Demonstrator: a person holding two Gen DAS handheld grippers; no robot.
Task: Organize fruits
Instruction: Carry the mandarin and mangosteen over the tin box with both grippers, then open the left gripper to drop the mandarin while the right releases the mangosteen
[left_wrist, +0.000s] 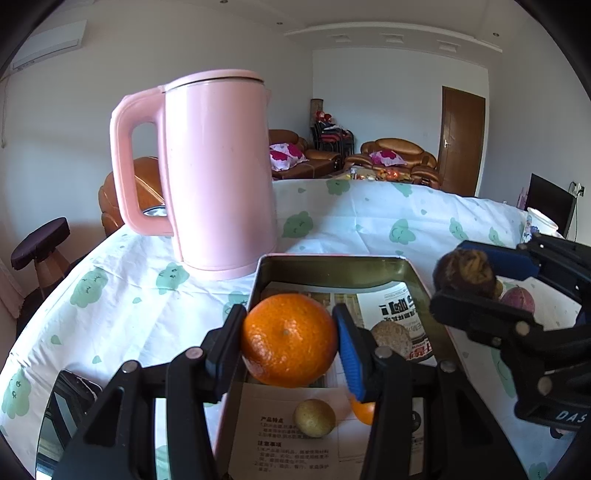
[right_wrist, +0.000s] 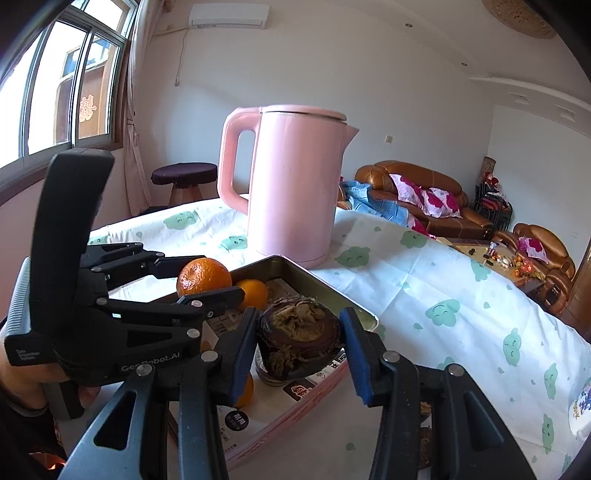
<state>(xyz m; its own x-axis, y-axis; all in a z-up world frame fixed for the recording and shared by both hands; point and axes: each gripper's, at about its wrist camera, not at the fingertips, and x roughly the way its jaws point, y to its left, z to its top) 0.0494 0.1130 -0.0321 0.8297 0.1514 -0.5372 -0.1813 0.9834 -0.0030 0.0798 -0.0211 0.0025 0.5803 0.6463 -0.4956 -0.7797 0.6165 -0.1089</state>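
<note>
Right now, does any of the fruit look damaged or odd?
Yes: the dark fruit held in the right tool over the tin tray looks shrivelled, with dry, withered leaves on top. The orange in the left tool looks sound.

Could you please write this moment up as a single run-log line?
left gripper: shut on orange | right gripper: shut on dark fruit | both over tin tray | pink kettle behind

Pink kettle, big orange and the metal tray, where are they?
pink kettle (left_wrist: 221, 177), left wrist view, middle of its body
big orange (left_wrist: 290, 339), left wrist view, its front skin
metal tray (right_wrist: 295, 267), right wrist view, far inner wall
</note>
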